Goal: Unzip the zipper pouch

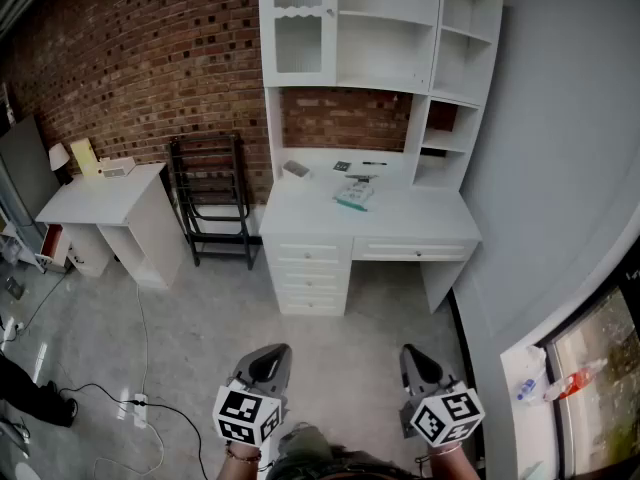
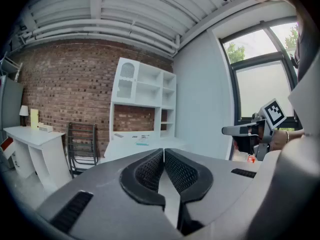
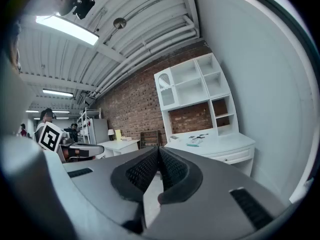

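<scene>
The zipper pouch, pale with a teal edge, lies on the white desk across the room; it also shows small in the left gripper view, pouch, and the right gripper view, pouch. My left gripper and right gripper are held low at the bottom of the head view, far short of the desk. Both are shut with nothing between their pads, as seen at the left gripper and the right gripper.
A white hutch with shelves rises over the desk against a brick wall. A black folding rack and a small white side table stand to the left. Cables and a power strip lie on the concrete floor.
</scene>
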`<state>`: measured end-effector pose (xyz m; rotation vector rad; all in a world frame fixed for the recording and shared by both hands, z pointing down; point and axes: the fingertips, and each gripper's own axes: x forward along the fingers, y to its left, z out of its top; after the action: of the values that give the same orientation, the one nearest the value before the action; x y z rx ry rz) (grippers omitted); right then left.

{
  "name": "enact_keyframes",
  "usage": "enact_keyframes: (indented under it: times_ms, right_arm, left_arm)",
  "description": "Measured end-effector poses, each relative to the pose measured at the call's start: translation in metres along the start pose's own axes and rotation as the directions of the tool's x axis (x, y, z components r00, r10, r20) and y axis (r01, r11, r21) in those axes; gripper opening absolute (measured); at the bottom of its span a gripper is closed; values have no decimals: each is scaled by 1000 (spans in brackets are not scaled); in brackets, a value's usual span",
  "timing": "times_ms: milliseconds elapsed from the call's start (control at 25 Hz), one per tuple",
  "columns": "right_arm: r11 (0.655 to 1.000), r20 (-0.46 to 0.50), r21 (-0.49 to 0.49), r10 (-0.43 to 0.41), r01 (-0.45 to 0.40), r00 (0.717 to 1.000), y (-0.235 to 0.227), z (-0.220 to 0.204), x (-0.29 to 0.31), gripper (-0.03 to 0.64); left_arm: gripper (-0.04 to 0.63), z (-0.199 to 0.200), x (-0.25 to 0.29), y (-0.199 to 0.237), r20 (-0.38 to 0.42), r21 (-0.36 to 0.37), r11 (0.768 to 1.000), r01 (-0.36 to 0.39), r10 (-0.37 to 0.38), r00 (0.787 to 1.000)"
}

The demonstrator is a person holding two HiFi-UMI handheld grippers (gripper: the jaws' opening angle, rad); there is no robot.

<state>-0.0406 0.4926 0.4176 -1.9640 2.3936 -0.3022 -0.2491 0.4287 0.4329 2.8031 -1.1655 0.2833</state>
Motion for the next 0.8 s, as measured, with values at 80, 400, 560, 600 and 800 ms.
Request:
enact_keyframes:
  times_ms: [80, 400, 560, 600, 800]
  right_arm:
    - [1000, -1, -14, 3, -3, 1000, -1, 1, -1, 0]
    - [1000, -1, -21, -18, 18, 1000, -3, -4, -7, 0]
    - [999, 0, -40, -22, 22, 1000, -4, -4, -9, 0]
    - [999, 3, -36, -16, 17, 1000, -3, -4, -10, 0]
    - [1000, 36, -15, -22, 23, 999, -2, -3, -15, 0]
  left_arm:
    - [8, -2, 0, -2, 0, -15, 1000, 2, -2, 1000]
    - [8, -9, -8, -16, 24, -42, 998, 56, -55, 998]
    - [8, -14, -6, -17, 12, -44, 997, 56, -55, 998]
    - [8, -14, -6, -17, 11, -45, 997, 56, -55, 998]
    - [8, -8, -13, -22, 71, -59, 995, 77, -73, 995]
